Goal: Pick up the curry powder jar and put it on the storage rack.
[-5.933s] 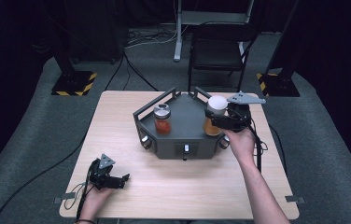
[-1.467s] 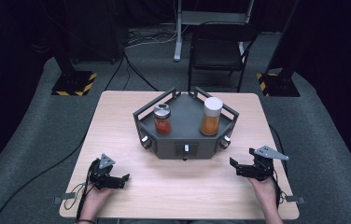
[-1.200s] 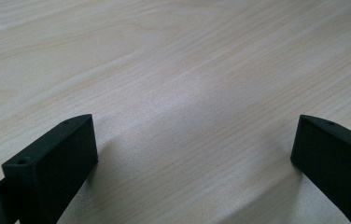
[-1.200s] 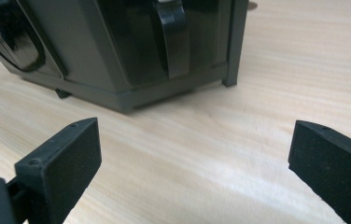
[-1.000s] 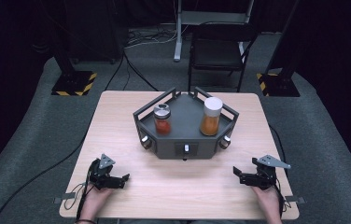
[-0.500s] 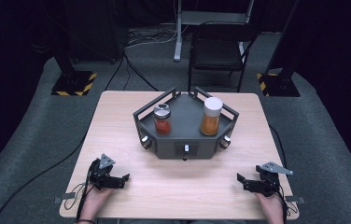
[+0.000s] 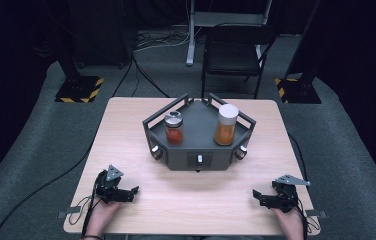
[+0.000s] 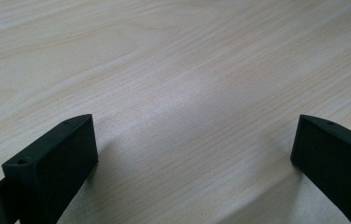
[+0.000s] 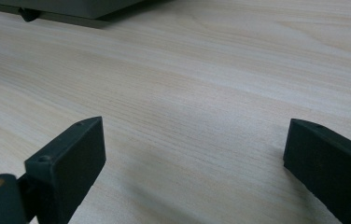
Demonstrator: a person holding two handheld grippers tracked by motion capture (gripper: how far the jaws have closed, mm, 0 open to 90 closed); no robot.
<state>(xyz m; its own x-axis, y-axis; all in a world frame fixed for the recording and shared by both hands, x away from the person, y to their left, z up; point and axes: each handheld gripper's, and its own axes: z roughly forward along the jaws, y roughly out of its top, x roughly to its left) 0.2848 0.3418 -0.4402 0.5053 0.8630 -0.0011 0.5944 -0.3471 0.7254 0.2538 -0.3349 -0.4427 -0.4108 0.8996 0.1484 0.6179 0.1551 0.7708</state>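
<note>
Tall orange-filled white-lidded jar (image 7: 226,124) stands on grey tray (image 7: 196,152), tabletop (image 7: 126,130) centre; right tongs (image 7: 261,196) near-right corner, wide, just closing slightly, empty; left tongs (image 7: 132,192) near-left, wide, empty.

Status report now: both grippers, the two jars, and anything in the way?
Left gripper and right gripper open, empty, low at the table's near edge. Small jar and tall jar upright in grey holder. Nothing between.

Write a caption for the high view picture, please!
Two open black grippers, left and right, rest on a pale wooden table before a grey tray with two jars.
</note>
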